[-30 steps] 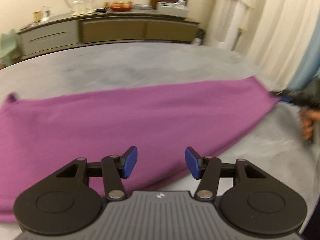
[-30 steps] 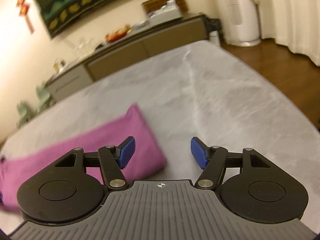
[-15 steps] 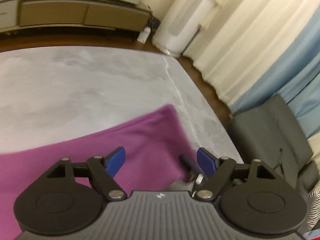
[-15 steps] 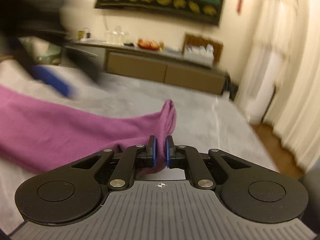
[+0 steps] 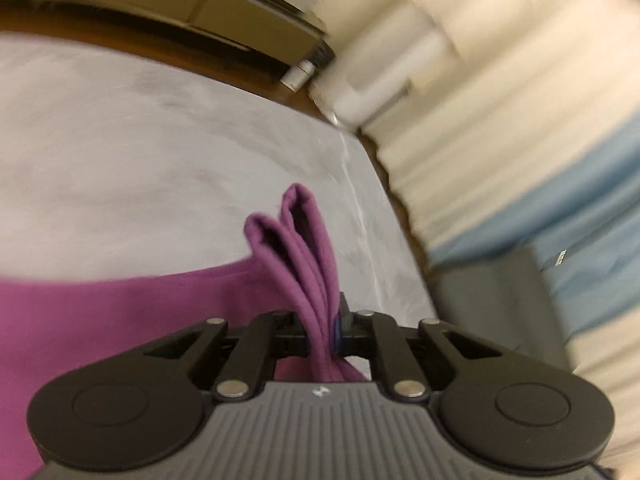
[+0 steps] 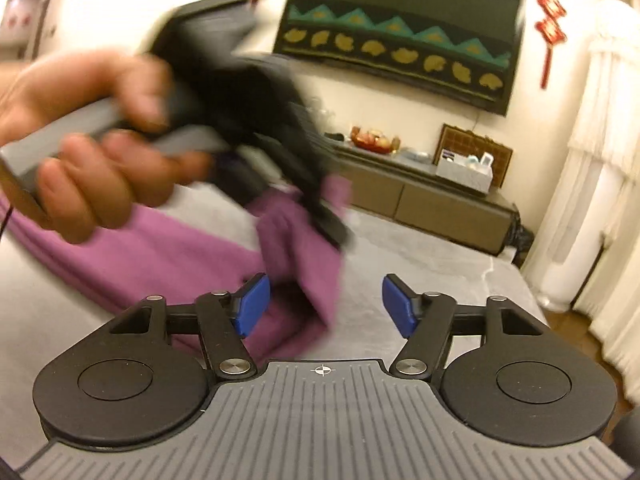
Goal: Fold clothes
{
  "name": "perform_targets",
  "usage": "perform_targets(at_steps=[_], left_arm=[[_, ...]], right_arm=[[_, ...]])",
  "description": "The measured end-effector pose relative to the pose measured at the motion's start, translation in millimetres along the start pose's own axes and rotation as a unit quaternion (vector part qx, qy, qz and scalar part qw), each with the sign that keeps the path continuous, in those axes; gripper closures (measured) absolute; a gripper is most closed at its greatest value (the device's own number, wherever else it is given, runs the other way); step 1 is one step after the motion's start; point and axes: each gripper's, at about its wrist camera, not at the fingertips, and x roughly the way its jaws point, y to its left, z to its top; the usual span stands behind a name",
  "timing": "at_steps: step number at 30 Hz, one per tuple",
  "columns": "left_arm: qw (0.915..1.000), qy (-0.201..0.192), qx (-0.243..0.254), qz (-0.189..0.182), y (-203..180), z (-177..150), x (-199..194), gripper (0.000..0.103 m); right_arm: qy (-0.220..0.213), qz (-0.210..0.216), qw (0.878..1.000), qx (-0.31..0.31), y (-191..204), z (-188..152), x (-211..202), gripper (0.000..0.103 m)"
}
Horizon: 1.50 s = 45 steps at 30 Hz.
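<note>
Low sideboard (image 6: 420, 196) beneath dark wall hanging (image 6: 400, 28).

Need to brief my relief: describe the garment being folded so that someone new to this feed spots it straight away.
Start at the big grey table that fills the room's middle. On it lies the purple garment, the only cloth there, with one end lifted and bunched into folds in the shut left gripper. The open right gripper hangs just before it; nothing else nearby is purple.
</note>
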Motion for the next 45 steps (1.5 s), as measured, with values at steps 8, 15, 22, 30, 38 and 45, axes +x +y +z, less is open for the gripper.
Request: perform_targets(at_steps=[8, 15, 22, 30, 38, 45], left_arm=[[0.9965, -0.020, -0.081, -0.001, 79, -20, -50, 0.093], [0.9947, 0.010, -0.078, 0.066, 119, -43, -55, 0.091], [0.9969, 0.005, -0.078, -0.011, 114, -42, -49, 0.091], [0.9937, -0.014, -0.102, -0.046, 113, -47, -37, 0.092], [0.9680, -0.050, -0.200, -0.144, 124, -37, -56, 0.092], [0.9804, -0.039, -0.147, -0.125, 77, -20, -43, 0.092]], right_arm=[[0.044, 0.044, 0.997, -0.047, 86, -2, 43, 0.041], [0.109, 0.088, 0.990, -0.024, 80, -3, 54, 0.059], [0.110, 0.134, 0.983, 0.061, 47, 8, 42, 0.048], [0.129, 0.077, 0.960, 0.235, -33, -10, 59, 0.046], [0.080, 0.149, 0.981, 0.097, 21, 3, 46, 0.015], [0.091, -0.011, 0.996, -0.024, 60, -6, 64, 0.053]])
